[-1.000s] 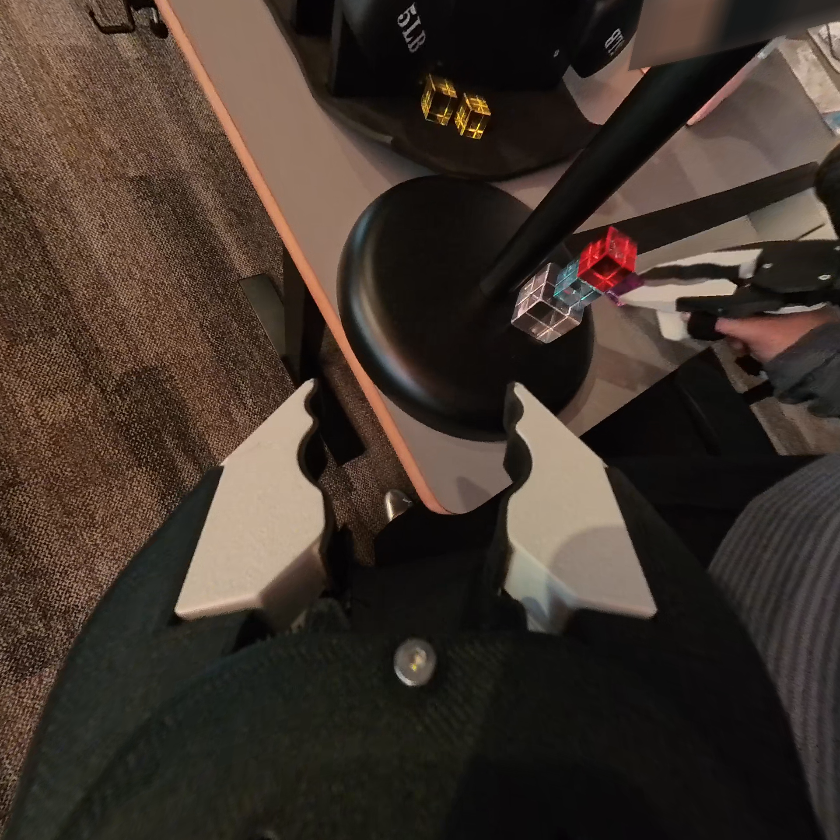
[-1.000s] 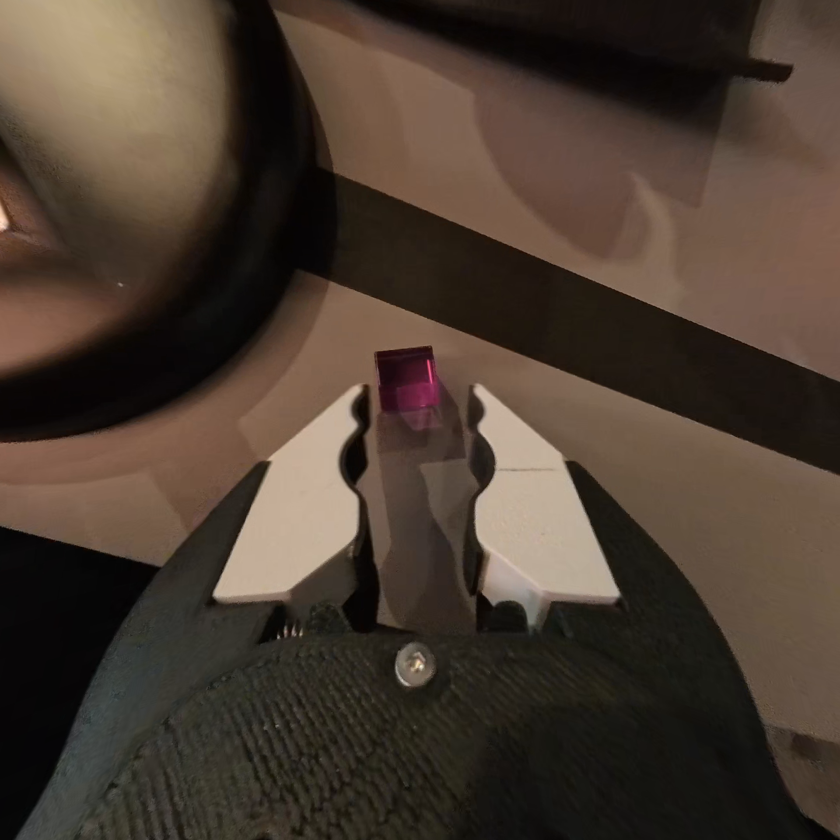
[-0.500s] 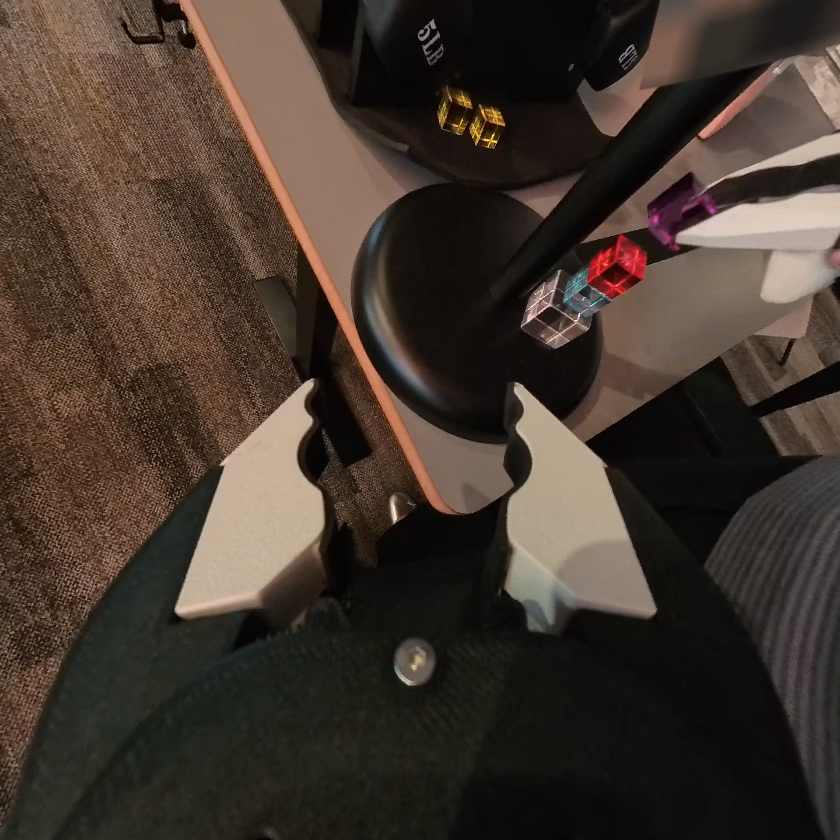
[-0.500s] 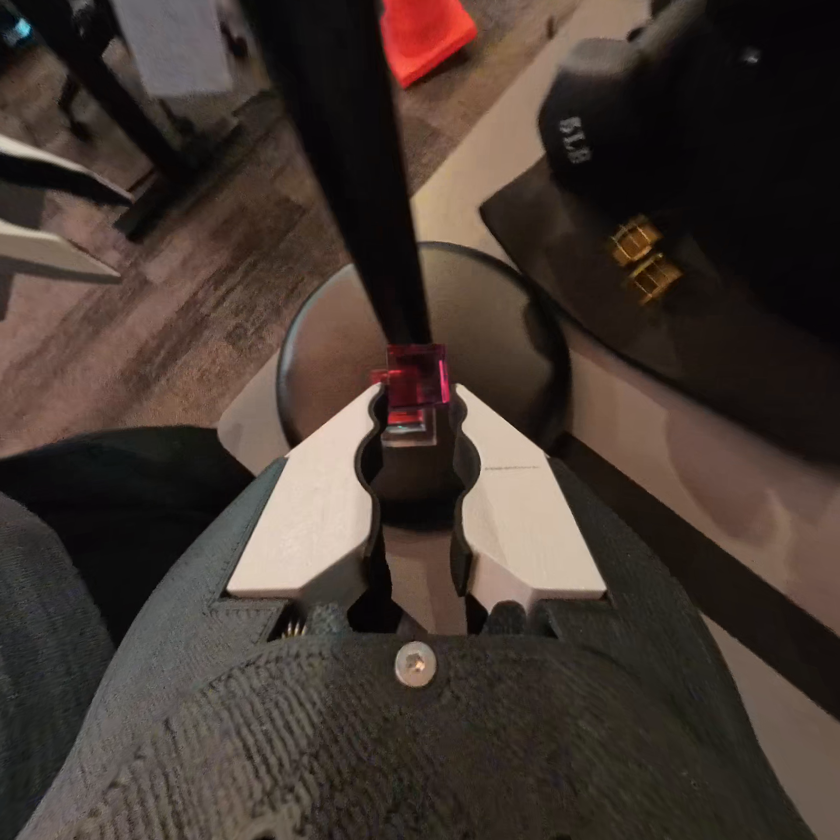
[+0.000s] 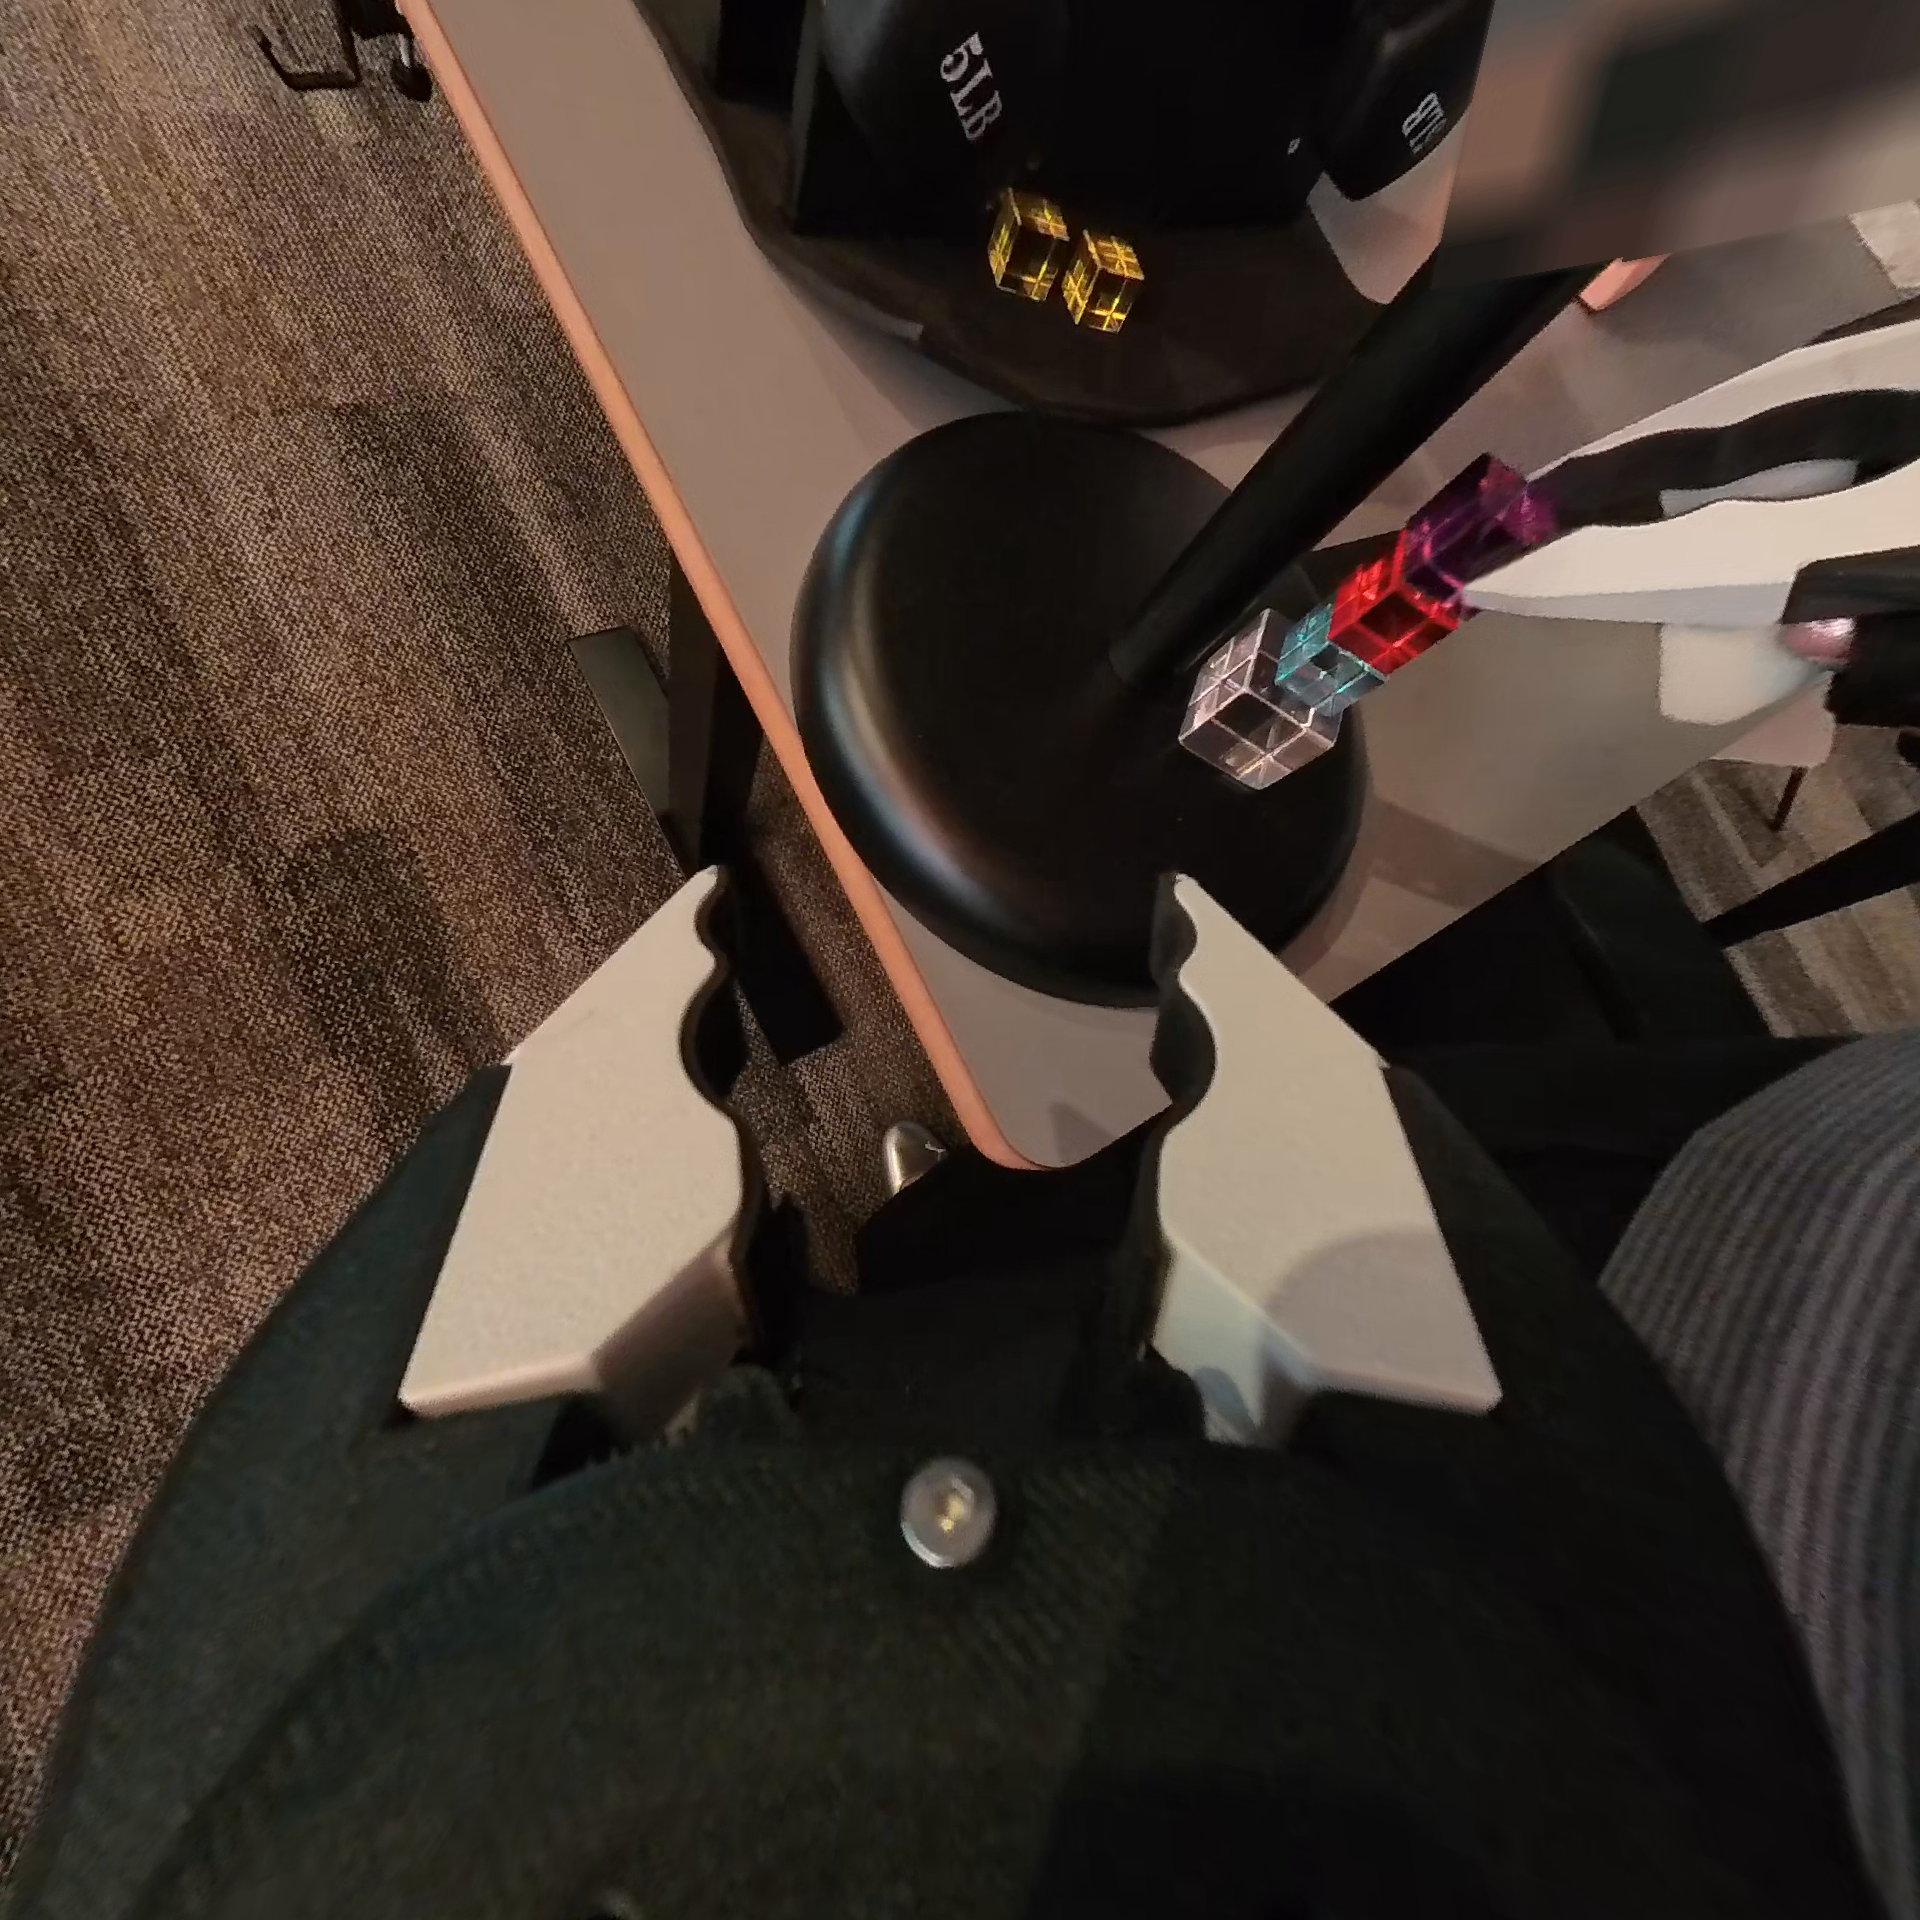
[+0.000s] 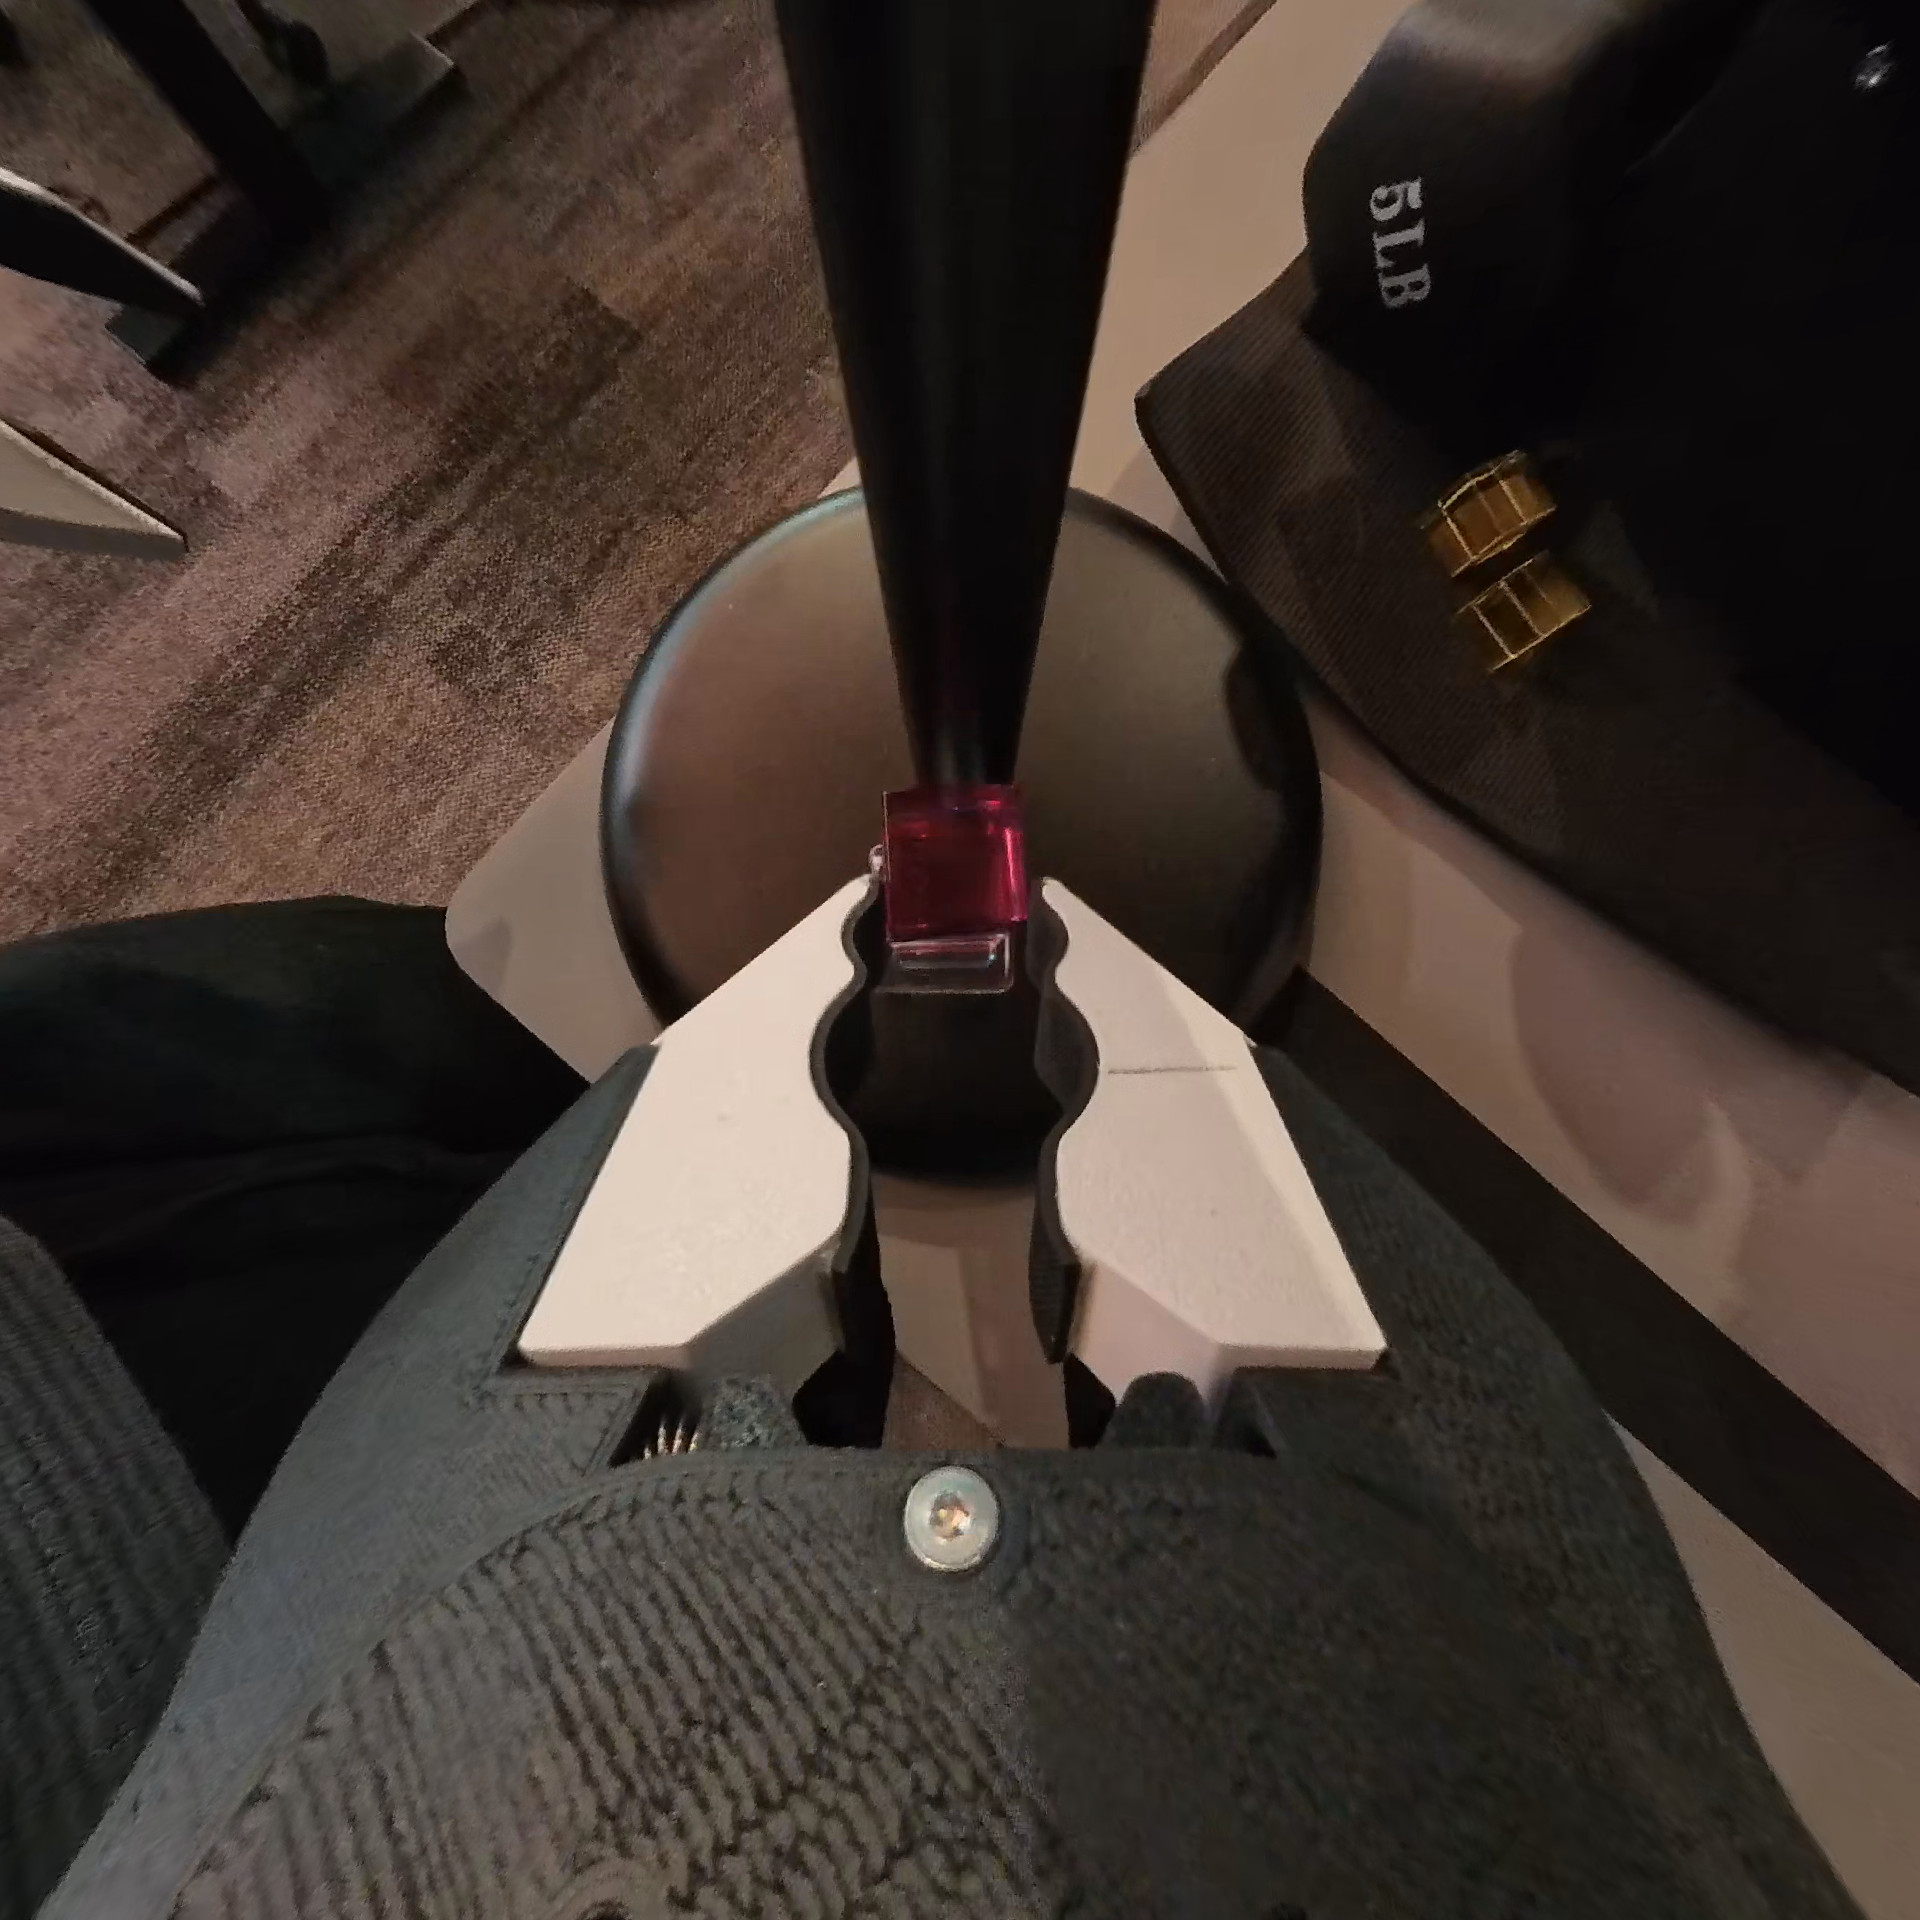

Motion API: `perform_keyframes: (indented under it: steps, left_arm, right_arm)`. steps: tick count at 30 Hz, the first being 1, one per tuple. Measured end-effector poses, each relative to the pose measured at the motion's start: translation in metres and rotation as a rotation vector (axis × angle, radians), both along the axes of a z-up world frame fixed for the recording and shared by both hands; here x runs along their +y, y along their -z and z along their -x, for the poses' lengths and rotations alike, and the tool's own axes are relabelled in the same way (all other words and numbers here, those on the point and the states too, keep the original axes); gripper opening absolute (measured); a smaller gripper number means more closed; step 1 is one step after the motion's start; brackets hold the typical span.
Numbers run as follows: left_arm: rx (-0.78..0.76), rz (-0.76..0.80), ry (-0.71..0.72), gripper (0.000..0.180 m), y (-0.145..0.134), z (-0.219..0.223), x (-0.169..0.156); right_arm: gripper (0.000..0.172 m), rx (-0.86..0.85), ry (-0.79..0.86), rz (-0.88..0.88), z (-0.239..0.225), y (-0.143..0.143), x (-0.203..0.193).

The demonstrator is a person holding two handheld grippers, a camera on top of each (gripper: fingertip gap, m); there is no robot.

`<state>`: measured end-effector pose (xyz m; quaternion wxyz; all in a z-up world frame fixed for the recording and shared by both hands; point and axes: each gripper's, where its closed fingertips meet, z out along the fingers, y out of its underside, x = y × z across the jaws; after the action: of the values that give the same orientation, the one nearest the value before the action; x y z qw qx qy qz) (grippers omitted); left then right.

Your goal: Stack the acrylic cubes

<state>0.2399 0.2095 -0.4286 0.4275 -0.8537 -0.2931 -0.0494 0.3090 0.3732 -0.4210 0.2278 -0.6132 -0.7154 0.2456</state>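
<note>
Purple cube [image 5: 1481, 520] now lifted off the surface [image 5: 665, 343] in closed right tongs [image 6: 951, 904] above red cube [image 5: 1387, 613]; left tongs [image 5: 945, 914] wide open, empty

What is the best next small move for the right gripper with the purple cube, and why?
Probably lower it slightly, then open. The right gripper pinches the purple cube directly over the red cube, which tops the blue cube and clear cube. Whether they already touch is unclear.
</note>
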Motion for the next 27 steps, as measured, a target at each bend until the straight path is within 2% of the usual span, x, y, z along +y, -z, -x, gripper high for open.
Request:
perform_keyframes:
  steps: [9, 12, 15, 18, 20, 23, 27]
  left_arm:
    - [-0.001, -0.001, -0.003, 0.079, 0.001, -0.005, -0.001]
    - [-0.001, -0.001, -0.007, 0.079, 0.001, -0.006, -0.002]
    - [0.005, 0.002, -0.017, 0.079, 0.0, -0.005, -0.005]
    - [0.004, -0.002, -0.042, 0.079, -0.002, -0.003, -0.01]
    - [0.001, -0.004, -0.057, 0.079, -0.003, -0.001, -0.014]
    - [0.0, -0.001, -0.067, 0.079, -0.003, -0.002, -0.017]
    - [0.005, 0.011, -0.077, 0.079, -0.002, -0.005, -0.021]
  right_arm:
    - [0.026, 0.014, 0.002, -0.02, 0.0, 0.002, -0.001]
    - [0.046, 0.017, 0.01, 0.0, -0.001, 0.001, -0.002]
    - [0.062, 0.101, 0.0, 0.029, -0.002, -0.018, 0.001]
    - [0.061, 0.27, 0.054, 0.068, 0.006, -0.043, 0.032]
    - [0.057, 0.323, 0.182, 0.114, 0.019, -0.044, 0.072]
    - [0.052, 0.277, 0.308, 0.124, 0.052, -0.009, 0.125]
    - [0.049, 0.163, 0.377, 0.053, 0.102, 0.049, 0.164]
